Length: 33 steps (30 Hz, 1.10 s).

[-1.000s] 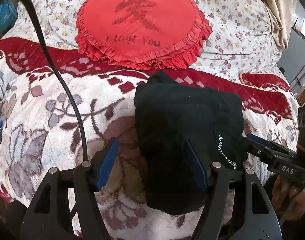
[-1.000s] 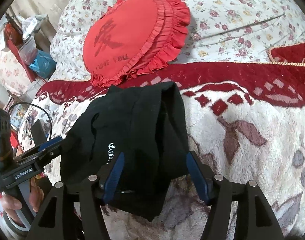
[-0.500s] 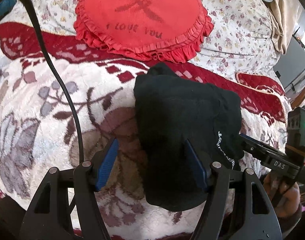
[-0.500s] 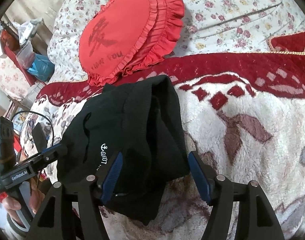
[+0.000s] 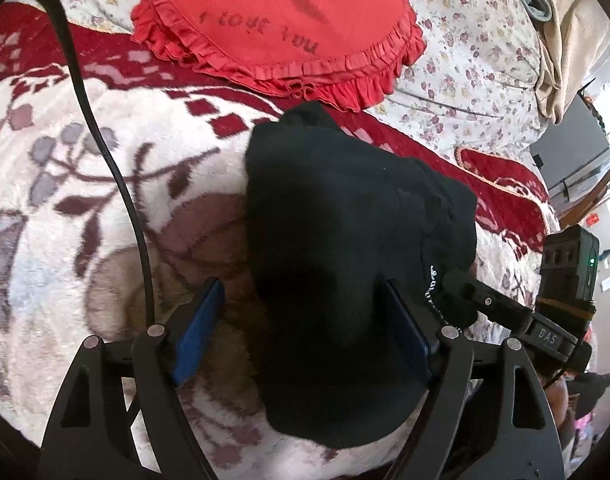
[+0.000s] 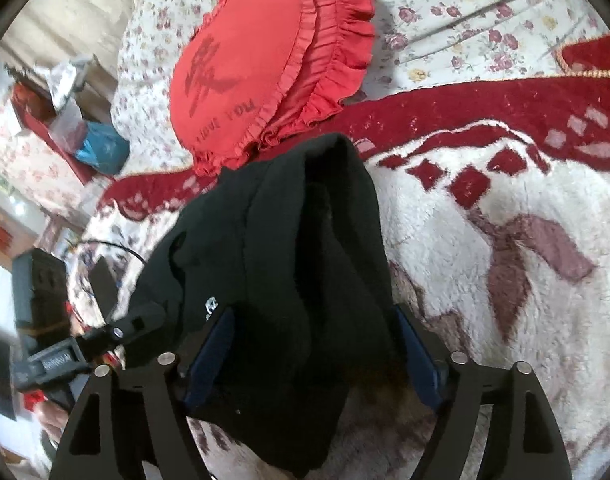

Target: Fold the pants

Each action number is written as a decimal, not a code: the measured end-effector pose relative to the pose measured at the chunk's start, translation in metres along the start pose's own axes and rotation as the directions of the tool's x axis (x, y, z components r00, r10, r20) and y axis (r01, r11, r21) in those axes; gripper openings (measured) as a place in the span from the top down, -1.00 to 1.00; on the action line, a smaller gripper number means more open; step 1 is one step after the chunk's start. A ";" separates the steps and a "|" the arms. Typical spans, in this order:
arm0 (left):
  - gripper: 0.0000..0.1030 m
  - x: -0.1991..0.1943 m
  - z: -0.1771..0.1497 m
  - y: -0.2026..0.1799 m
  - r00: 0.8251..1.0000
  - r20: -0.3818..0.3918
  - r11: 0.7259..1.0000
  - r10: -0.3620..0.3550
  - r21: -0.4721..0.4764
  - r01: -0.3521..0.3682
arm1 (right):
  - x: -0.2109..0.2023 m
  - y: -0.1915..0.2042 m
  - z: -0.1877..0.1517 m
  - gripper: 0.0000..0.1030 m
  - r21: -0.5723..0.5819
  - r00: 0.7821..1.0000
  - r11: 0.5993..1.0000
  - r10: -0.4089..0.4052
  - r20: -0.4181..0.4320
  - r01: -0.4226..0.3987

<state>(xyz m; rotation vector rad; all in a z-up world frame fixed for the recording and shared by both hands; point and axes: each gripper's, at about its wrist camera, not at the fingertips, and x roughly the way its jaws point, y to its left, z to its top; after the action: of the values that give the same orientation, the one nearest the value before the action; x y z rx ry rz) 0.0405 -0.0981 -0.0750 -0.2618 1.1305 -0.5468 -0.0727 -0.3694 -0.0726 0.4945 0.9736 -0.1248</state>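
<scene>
Black pants (image 5: pixel 337 248) lie folded into a thick bundle on a plush white blanket (image 5: pixel 65 208) with a dark red border and mauve leaf pattern, spread over a bed. The bundle's far corner reaches onto the red border, just below a red frilled heart cushion (image 5: pixel 281 20).

Writing: the cushion carries a dark Chinese character, with "I LOVE YOU" beneath it, partly blurred in both views. White lettering with a small emblem runs along the pants' edge near the right side of the bundle in the left wrist view (image 5: pixel 432 292); too small and creased to read. In the right wrist view only a fragment of that print (image 6: pixel 210 305) shows.

Left hand-held gripper (image 5: pixel 301 328): blue pads spread wide, one on each side of the near part of the bundle, nothing pinched between them. A black cable (image 5: pixel 105 152) runs across the blanket on the left.

Right hand-held gripper (image 6: pixel 313 356): jaws likewise wide apart, straddling the bundle's near end, blue pads (image 6: pixel 419 364) beside the cloth without clamping it. Seen from the left camera, its body (image 5: pixel 545 324) bears the label "DAS", and its tip sits at the pants' right edge.

Behind the cushion lies a floral quilt (image 5: pixel 465 48). The left gripper's label in the right wrist view is blurred.
</scene>
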 end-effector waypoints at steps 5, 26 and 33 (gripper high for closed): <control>-0.68 0.010 -0.002 -0.007 1.000 0.004 1.000 -0.006 0.004 0.006 | 0.000 0.007 -0.003 -0.25 -0.042 0.999 0.999 -0.024 0.025 0.025; 0.25 -0.052 0.040 0.041 0.981 0.155 0.989 0.118 0.075 -0.131 | 0.022 0.112 0.049 0.53 -0.244 0.994 0.965 0.110 0.028 -0.100; 0.07 -0.057 0.032 0.051 0.984 0.148 0.990 0.098 0.082 -0.111 | 0.012 0.086 0.019 -0.26 -0.159 0.997 0.984 0.078 0.004 -0.076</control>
<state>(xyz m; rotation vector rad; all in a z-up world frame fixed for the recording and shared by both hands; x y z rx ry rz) 0.0663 -0.0270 -0.0409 -0.1598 0.9720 -0.4762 -0.0240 -0.3011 -0.0433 0.3843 0.9449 0.0197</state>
